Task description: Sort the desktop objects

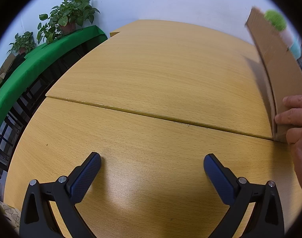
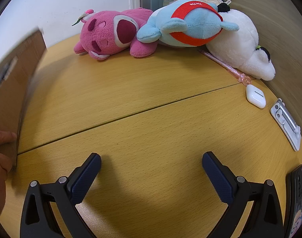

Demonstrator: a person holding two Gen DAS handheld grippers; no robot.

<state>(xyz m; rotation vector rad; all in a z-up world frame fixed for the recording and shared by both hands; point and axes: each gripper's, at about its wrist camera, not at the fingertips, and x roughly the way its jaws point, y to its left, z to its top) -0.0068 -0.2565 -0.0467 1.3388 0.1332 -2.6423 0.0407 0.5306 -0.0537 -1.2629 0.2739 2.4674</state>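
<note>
Both grippers, left [image 1: 152, 163] and right [image 2: 151, 163]: jaws wide, empty; bare desk [image 2: 151, 119] ahead; cardboard box [image 1: 278, 75] hand-held at edge.

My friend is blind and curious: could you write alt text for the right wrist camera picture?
An open two-finger gripper hovers over a bare wooden desk. At the back lie pink, blue and white plush toys, with a pink pen and earbud case to the right. At left, a hand holds a blurred cardboard box.

Spread, empty left tongs [image 1: 152, 161] above desk [image 1: 151, 75]; hand [image 1: 295, 123] on cardboard box [image 1: 276, 63].
</note>
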